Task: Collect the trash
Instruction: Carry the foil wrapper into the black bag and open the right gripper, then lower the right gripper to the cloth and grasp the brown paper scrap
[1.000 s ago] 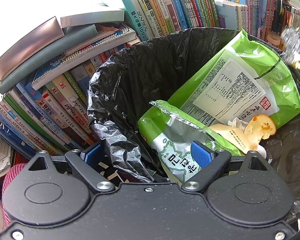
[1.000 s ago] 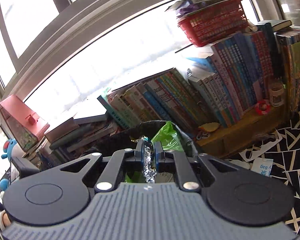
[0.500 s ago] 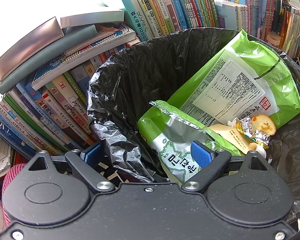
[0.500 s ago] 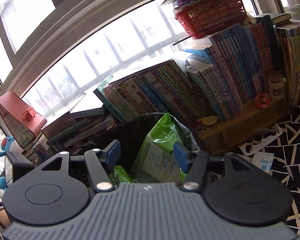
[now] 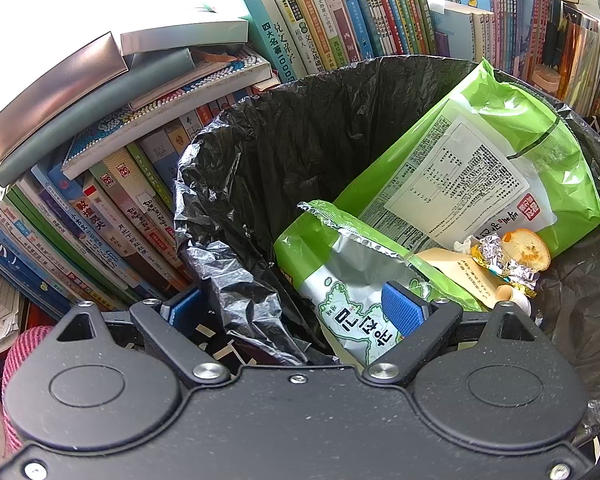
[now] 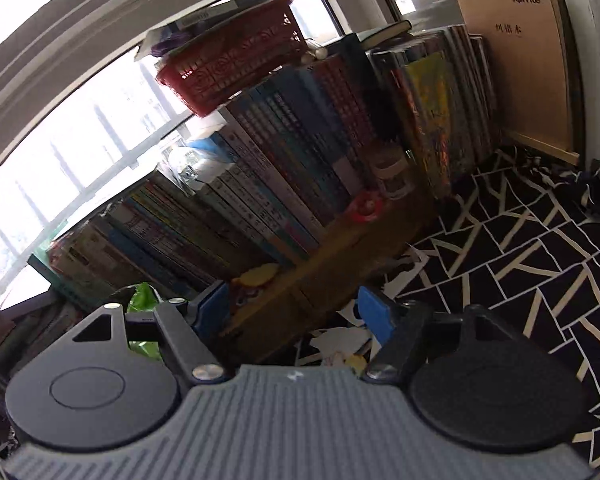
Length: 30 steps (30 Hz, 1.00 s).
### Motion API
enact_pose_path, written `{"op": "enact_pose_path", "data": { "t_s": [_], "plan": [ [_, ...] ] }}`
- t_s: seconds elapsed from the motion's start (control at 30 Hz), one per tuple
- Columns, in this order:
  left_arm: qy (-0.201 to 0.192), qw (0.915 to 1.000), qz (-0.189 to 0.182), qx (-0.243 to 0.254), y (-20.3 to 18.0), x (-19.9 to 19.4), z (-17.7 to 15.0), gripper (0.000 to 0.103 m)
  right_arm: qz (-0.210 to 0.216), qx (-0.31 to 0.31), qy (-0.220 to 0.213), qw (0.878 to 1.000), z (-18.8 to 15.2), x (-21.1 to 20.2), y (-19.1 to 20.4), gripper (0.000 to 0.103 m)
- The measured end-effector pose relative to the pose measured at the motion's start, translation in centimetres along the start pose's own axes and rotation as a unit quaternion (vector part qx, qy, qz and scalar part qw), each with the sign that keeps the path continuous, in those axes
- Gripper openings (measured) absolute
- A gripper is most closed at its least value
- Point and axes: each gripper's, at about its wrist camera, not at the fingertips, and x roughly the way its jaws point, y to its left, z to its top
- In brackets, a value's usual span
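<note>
A bin lined with a black bag [image 5: 308,128] fills the left wrist view. Inside lie a large green snack packet [image 5: 492,168], a smaller green and silver packet [image 5: 348,280], a crumpled foil wrapper [image 5: 500,264] and a bitten bread piece [image 5: 528,248]. My left gripper [image 5: 296,308] is open, its fingers straddling the near rim of the bag without pinching it. In the right wrist view my right gripper [image 6: 292,316] is open and empty, tilted toward the bookshelf and floor. A sliver of the green packet [image 6: 142,298] shows at its left.
Rows and stacks of books [image 5: 132,184] crowd the bin's left and far sides. A red basket [image 6: 236,68] sits on top of books [image 6: 292,168]. A black and white patterned cloth [image 6: 520,256] covers the floor, with scraps of paper [image 6: 340,344] near the shelf base.
My right gripper was shut on the foil wrapper, then opened; the wrapper dropped into the bin beside the bread. The right gripper has since swung right, away from the bin. The left gripper stayed still.
</note>
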Motion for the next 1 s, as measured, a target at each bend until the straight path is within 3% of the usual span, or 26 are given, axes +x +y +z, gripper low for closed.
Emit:
{"op": "enact_pose_path", "data": {
  "t_s": [0.1,0.2,0.3,0.37,0.6,0.77,1.0],
  "plan": [
    [0.001,1.0000,-0.002,0.001,0.0,0.0,0.0,0.092,-0.019,-0.027,0.023,0.999,-0.7,1.3,-0.1,0.083],
    [0.004,1.0000,-0.006,0.001,0.1,0.1,0.0,0.092,-0.038,-0.125,0.052,0.990,-2.1,3.0,-0.8,0.086],
    [0.004,1.0000,-0.008,0.000,0.2,0.1,-0.1,0.092,-0.082,-0.158,0.137,0.975,-3.6,5.6,-2.6,0.087],
    [0.003,1.0000,-0.009,0.001,0.2,0.1,0.0,0.092,-0.099,-0.162,0.163,0.968,-4.8,6.4,-3.2,0.087],
    [0.001,0.9999,-0.011,0.001,0.2,0.1,-0.2,0.092,-0.061,-0.156,0.264,0.950,-9.7,8.7,-2.4,0.087],
    [-0.001,0.9999,-0.010,0.004,0.2,0.0,-0.2,0.092,-0.050,-0.199,0.261,0.943,-13.0,8.9,-1.1,0.082],
    [-0.004,1.0000,-0.005,0.006,0.1,0.0,-0.2,0.092,-0.047,-0.225,0.232,0.945,-15.2,9.8,0.3,0.071]
  ]
}}
